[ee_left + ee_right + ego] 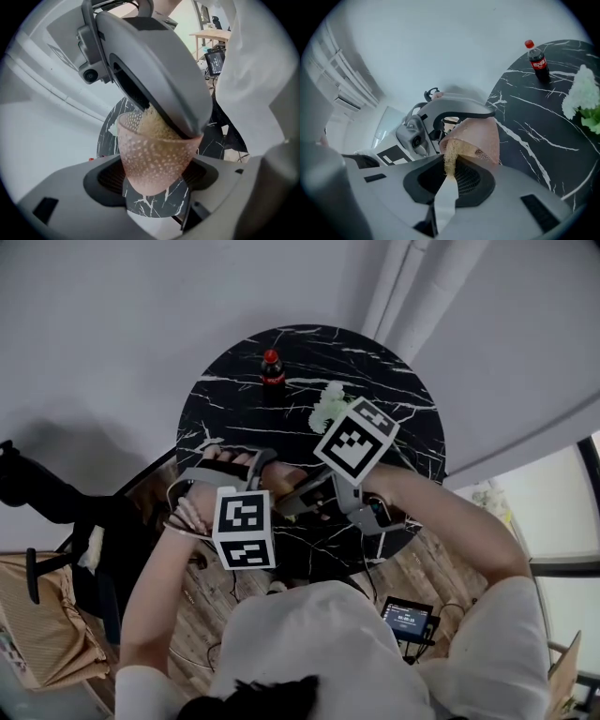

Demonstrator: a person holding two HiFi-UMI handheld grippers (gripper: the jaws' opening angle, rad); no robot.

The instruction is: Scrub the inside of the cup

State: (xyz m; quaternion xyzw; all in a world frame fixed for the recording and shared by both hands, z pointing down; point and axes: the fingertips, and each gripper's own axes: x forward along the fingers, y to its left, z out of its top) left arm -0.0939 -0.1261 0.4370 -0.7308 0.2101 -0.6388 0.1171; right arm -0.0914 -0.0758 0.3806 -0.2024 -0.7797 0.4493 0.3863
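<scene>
Left gripper (pixel 152 183): clamped around pink cup (pixel 154 157)
Right gripper (pixel 449 172): pinching tan scrub pad (pixel 450 158) at its tips, inside the cup's mouth

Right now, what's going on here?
A person works a gripper in each hand at a black marble table. The left gripper has its jaws clamped on a pink speckled cup, tilted toward the right gripper. The right gripper's jaws pinch a tan sponge that is pushed into the cup's mouth. A cola bottle and white flowers stand on the table.
</scene>
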